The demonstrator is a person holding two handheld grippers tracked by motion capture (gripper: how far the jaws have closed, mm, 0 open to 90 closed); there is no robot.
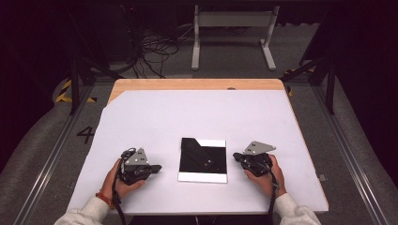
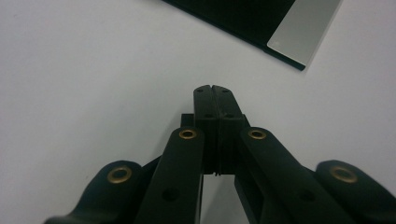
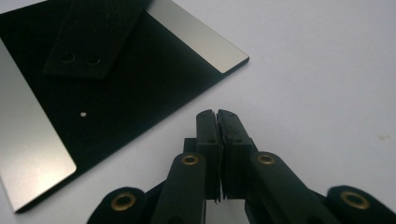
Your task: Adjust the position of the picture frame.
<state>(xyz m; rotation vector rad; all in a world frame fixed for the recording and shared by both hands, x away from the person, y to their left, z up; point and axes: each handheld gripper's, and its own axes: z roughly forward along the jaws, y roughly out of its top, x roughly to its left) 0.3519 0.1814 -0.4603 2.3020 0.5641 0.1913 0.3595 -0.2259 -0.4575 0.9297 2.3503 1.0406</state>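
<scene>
Dark room with a grey carpeted floor (image 1: pixel 42 140) and tangled cables (image 1: pixel 155 49) behind a wooden table (image 1: pixel 197 84) covered by a white sheet (image 1: pixel 187 117). Near the front edge, a flat square black plate with silvery strips on two sides (image 1: pixel 202 160), lying between the two hands. To its left, left gripper (image 1: pixel 157 167) resting on the sheet, jaws pressed together on nothing, plate corner just ahead. To its right, right gripper (image 1: pixel 236 157) likewise closed and empty, tips close beside the plate edge, not touching
</scene>
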